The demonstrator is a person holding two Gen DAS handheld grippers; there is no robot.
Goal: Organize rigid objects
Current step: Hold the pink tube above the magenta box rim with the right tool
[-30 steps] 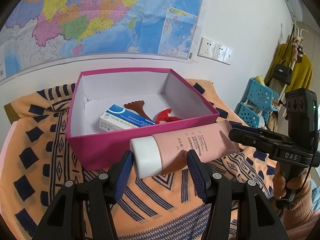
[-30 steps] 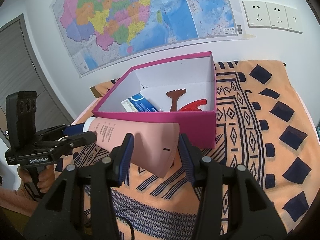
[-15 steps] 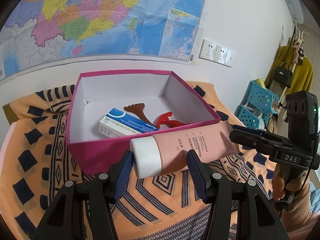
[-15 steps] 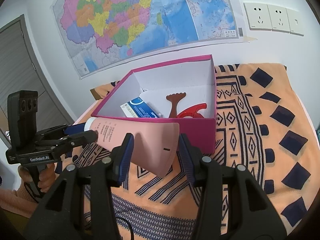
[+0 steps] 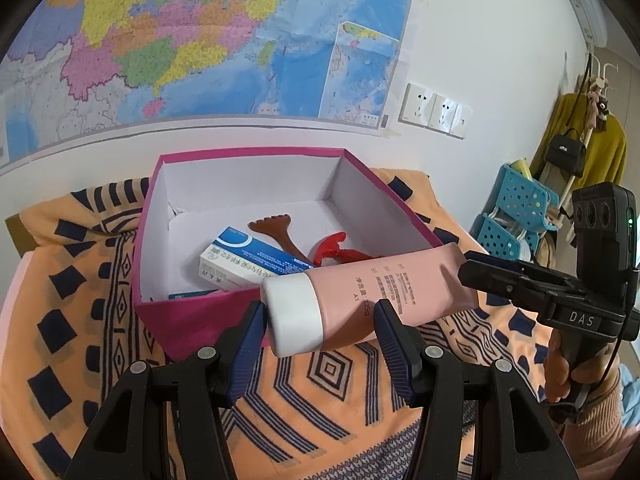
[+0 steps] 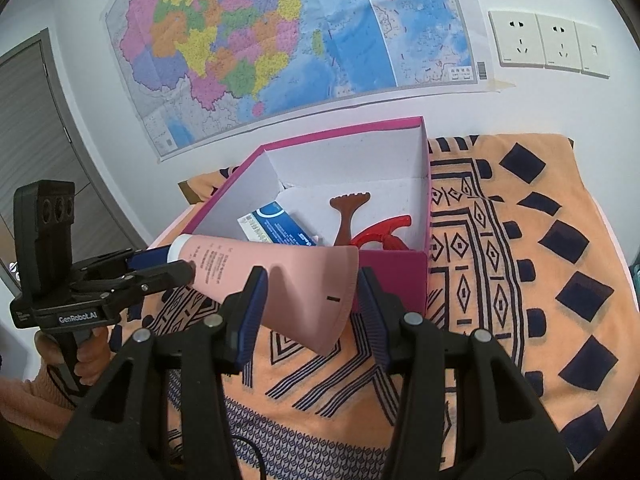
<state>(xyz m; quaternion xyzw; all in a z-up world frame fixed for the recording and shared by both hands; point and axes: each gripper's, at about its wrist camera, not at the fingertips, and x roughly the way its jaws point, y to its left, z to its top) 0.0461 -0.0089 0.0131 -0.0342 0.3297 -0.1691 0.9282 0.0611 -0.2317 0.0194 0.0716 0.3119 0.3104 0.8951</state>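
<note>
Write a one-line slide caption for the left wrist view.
Both grippers hold a pink tube over the magenta box.

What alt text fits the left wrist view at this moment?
A pink tube with a white cap hangs level between the left gripper at its cap end and the right gripper at its tail, just above the near wall of an open magenta box holding a blue-and-white carton, brown scraper and red tool.
</note>
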